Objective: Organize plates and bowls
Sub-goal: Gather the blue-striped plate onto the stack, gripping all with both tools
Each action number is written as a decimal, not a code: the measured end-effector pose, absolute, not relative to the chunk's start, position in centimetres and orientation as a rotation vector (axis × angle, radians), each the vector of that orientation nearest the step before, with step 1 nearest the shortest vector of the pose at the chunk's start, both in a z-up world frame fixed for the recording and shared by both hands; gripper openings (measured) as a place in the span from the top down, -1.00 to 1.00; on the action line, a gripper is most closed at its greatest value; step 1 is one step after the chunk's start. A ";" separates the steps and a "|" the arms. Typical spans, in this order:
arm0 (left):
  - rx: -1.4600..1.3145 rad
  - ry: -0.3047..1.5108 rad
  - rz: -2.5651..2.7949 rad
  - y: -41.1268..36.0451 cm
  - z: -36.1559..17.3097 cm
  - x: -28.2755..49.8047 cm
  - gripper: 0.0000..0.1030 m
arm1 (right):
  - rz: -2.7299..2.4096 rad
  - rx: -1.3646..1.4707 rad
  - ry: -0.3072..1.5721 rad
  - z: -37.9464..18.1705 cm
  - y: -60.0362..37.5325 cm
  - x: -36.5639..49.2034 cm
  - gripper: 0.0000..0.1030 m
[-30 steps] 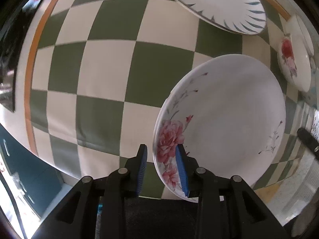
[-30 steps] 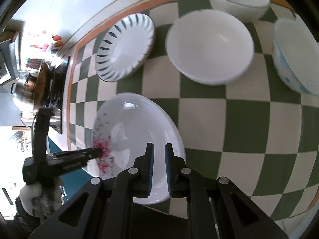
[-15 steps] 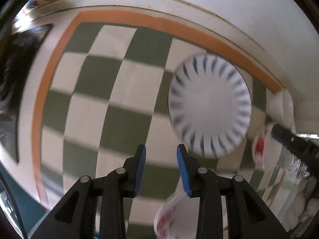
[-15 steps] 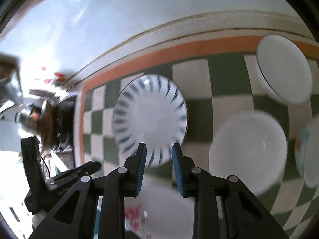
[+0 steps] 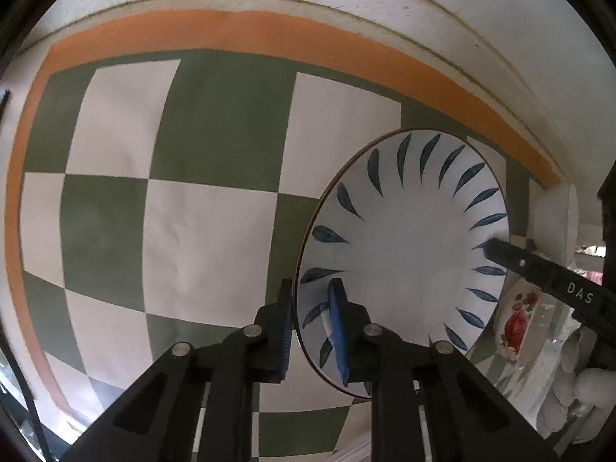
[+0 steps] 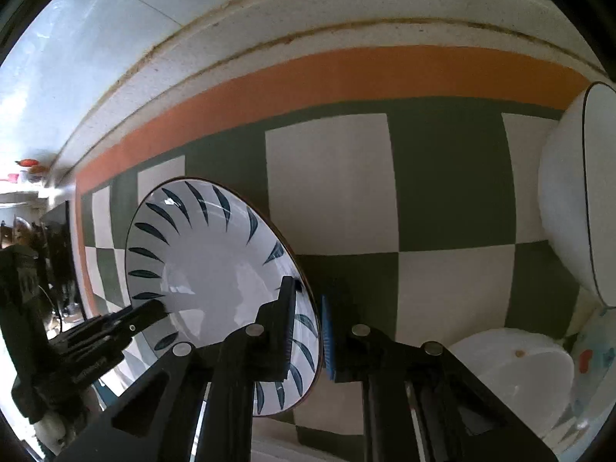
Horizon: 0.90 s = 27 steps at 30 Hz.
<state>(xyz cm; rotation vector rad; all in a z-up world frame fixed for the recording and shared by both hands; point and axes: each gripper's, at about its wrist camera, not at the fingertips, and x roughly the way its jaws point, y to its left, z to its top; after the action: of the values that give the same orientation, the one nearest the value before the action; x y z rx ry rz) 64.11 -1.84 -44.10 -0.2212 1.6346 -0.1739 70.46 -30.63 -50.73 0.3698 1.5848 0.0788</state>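
A white plate with blue leaf strokes (image 5: 408, 246) lies on the green-and-white checked cloth (image 5: 208, 231). My left gripper (image 5: 311, 321) straddles its left rim, one finger under and one over, with a gap showing. My right gripper (image 6: 310, 329) straddles the opposite rim of the same plate (image 6: 208, 269), jaws also apart. Each gripper shows in the other's view: the right one in the left wrist view (image 5: 546, 277), the left one in the right wrist view (image 6: 115, 327). A rose-patterned plate (image 5: 518, 323) sits low at the right.
A white bowl (image 6: 573, 211) stands at the right, another white bowl (image 6: 516, 365) below it, and a bowl with coloured marks (image 6: 596, 358) at the lower right edge. An orange border (image 6: 346, 81) and the wall lie beyond. A stove with pots (image 6: 34, 238) is far left.
Both grippers left the rose plate, swung up and forward to the blue-leaf plate, and now straddle its opposite rims. The right gripper opened wider.
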 end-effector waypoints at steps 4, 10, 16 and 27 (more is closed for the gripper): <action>-0.211 1.621 -0.172 -1.8 -43.5 63.6 0.70 | 0.074 0.315 1.568 -50.1 -30.1 70.1 0.74; -0.205 1.580 -0.170 -2.0 -40.9 63.2 0.70 | 0.110 0.340 1.534 -47.7 -30.1 68.7 0.77; -0.176 1.525 -0.178 -2.9 -37.3 60.5 0.70 | 0.148 0.365 1.487 -44.0 -30.7 65.7 0.80; -0.165 1.482 -0.197 -4.4 -33.7 53.8 0.70 | 0.203 0.360 1.432 -39.1 -32.6 56.1 0.80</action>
<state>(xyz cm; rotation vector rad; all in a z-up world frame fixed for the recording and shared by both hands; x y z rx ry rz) 53.85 -4.41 -33.66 -0.1652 1.4819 -0.1967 56.08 -32.63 -39.07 0.3596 1.4317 0.2025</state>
